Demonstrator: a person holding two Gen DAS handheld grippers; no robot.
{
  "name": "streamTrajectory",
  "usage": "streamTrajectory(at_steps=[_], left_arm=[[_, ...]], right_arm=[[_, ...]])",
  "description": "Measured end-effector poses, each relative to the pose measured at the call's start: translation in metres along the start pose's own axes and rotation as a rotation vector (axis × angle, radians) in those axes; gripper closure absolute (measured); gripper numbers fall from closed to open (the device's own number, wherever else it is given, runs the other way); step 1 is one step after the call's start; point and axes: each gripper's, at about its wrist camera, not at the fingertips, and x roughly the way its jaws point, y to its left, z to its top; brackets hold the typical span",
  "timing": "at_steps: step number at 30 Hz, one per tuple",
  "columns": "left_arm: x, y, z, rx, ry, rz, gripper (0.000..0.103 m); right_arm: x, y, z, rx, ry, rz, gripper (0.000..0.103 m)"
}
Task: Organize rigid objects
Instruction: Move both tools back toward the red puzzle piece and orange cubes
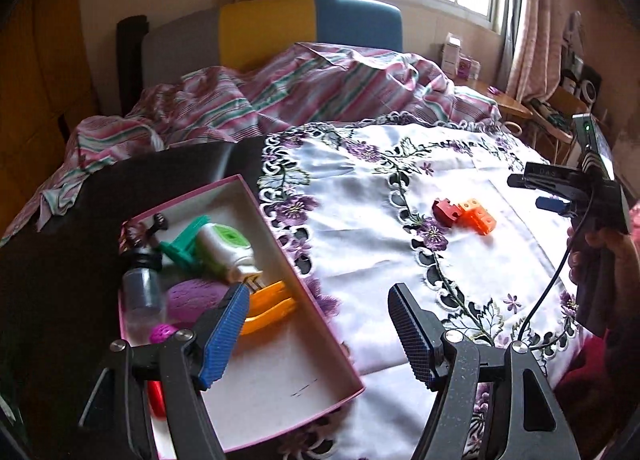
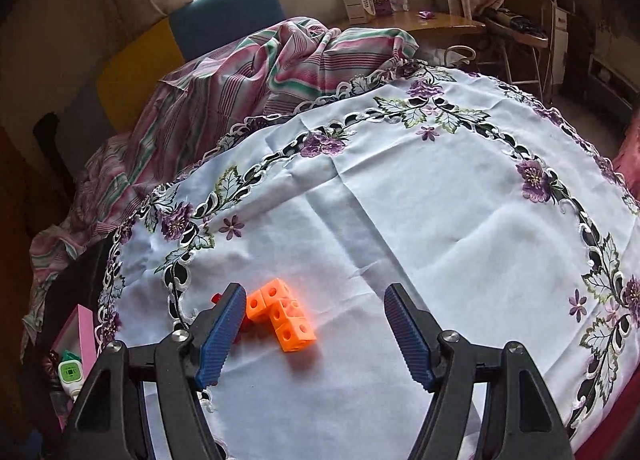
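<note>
Orange block cluster (image 2: 282, 314): on the embroidered tablecloth (image 2: 440, 220), between the right gripper (image 2: 316, 332) fingers, nearer its left finger; jaws wide, nothing held. Red block (image 1: 445, 211): touching the cluster. Left gripper (image 1: 320, 336): wide, empty, above the pink box (image 1: 280, 392).

The left gripper (image 1: 320, 332) is held low and level, its jaws spread wide, the blue ribbed pads (image 1: 222, 336) facing each other with nothing between them. The right gripper (image 2: 316, 336) is posed the same way, jaws wide apart and empty. From the left wrist view, the right gripper (image 1: 532, 192) sits ahead and to the right, gripped by the person's right hand (image 1: 600, 256).
</note>
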Motion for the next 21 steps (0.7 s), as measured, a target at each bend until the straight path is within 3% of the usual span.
streamTrajectory(at_steps=[21], left_arm=[[0.088,-0.075,0.043,0.111,0.126,-0.155,0.031]], right_arm=[[0.002,-0.026,0.008,0.143,0.015,0.031,0.03]])
